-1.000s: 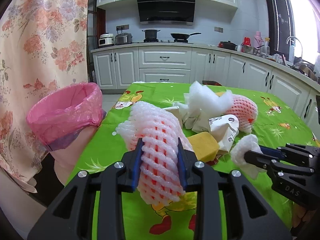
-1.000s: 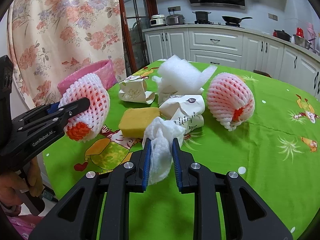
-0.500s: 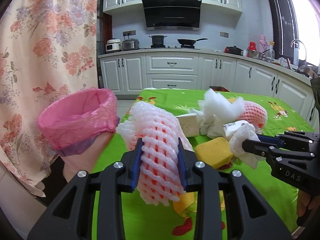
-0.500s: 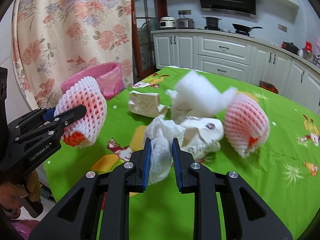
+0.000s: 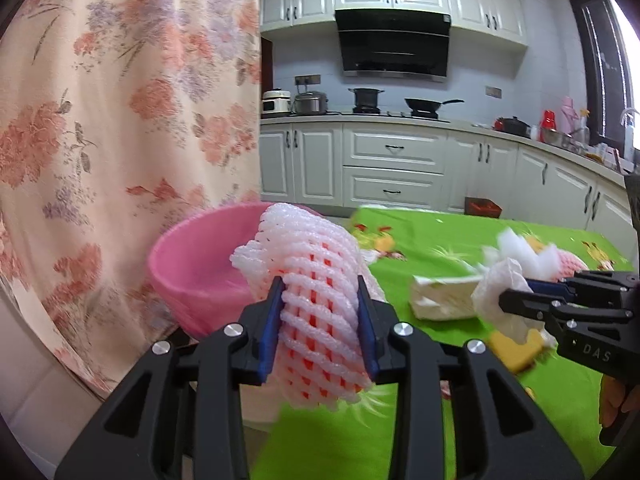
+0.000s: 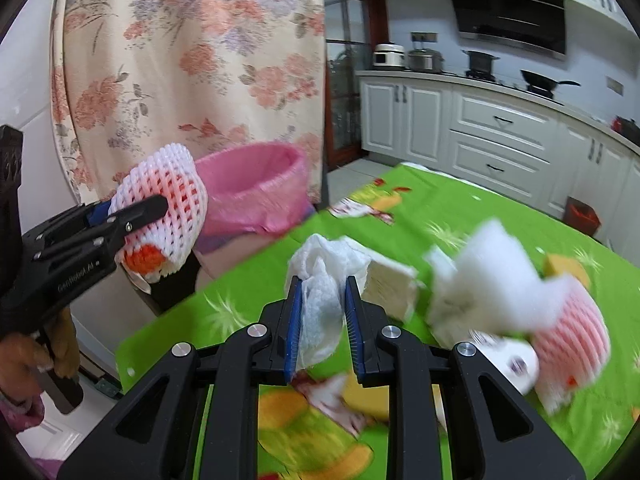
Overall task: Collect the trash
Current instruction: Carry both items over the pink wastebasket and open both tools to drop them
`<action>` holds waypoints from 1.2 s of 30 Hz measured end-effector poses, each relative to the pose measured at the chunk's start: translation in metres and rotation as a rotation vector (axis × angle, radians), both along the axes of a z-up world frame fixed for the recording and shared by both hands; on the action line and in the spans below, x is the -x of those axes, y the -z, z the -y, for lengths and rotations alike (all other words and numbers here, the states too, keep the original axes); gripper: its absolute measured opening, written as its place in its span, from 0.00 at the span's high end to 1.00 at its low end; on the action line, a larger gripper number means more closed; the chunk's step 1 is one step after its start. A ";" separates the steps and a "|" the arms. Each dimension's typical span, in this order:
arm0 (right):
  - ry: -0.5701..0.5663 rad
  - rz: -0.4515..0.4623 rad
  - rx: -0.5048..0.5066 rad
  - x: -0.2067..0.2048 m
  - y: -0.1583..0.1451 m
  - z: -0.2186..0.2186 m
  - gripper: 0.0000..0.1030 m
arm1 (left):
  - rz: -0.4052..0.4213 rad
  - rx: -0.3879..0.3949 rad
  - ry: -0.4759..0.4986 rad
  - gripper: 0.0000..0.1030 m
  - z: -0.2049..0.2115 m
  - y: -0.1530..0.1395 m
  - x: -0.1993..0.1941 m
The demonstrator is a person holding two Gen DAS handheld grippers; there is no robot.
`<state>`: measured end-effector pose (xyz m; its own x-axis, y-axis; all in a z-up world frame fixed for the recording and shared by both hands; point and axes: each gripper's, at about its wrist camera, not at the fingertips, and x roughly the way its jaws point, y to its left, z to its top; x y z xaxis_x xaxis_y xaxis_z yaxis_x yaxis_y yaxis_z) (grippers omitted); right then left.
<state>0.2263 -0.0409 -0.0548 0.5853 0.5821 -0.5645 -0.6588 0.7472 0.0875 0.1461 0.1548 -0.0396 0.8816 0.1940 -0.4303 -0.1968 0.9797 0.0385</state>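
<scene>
While both loads travel toward disposal, pink-lined bin (image 6: pixel 256 196) stands beside table (image 6: pixel 460 216) edge as drop target | left gripper (image 5: pixel 320 320) pinches foam fruit net (image 5: pixel 316 300), apparently near bin rim | right gripper (image 6: pixel 322 320) clamps crumpled tissue (image 6: pixel 320 316) above table

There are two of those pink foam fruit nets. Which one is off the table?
The net pinched in the left tool, beside the pink bin. The other net lies on the table.

A white-and-red foam net (image 5: pixel 316 312) sits between blue finger pads (image 5: pixel 269 334); beyond them, a pink bin liner (image 5: pixel 200 268), a cartoon-printed green tablecloth (image 5: pixel 440 240) and a peach floral curtain (image 5: pixel 120 120).
</scene>
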 end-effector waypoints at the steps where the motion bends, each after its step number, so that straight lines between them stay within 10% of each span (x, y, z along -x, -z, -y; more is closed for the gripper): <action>1: -0.011 0.004 -0.001 -0.002 -0.002 -0.005 0.79 | 0.004 0.004 -0.010 0.67 -0.008 -0.004 -0.002; 19: -0.190 0.011 -0.034 -0.091 -0.038 -0.139 0.78 | -0.052 0.058 -0.093 0.61 -0.132 -0.025 -0.086; 24: -0.207 -0.017 -0.032 -0.115 -0.030 -0.170 0.73 | -0.061 0.046 -0.136 0.40 -0.152 -0.013 -0.104; 36: -0.215 -0.027 -0.083 -0.117 -0.024 -0.159 0.54 | -0.008 0.045 -0.217 0.27 -0.153 -0.015 -0.080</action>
<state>0.3430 0.1180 -0.0310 0.4278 0.7368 -0.5235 -0.7986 0.5794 0.1628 0.2260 0.3075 -0.0247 0.8178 0.3591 -0.4497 -0.4027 0.9153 -0.0014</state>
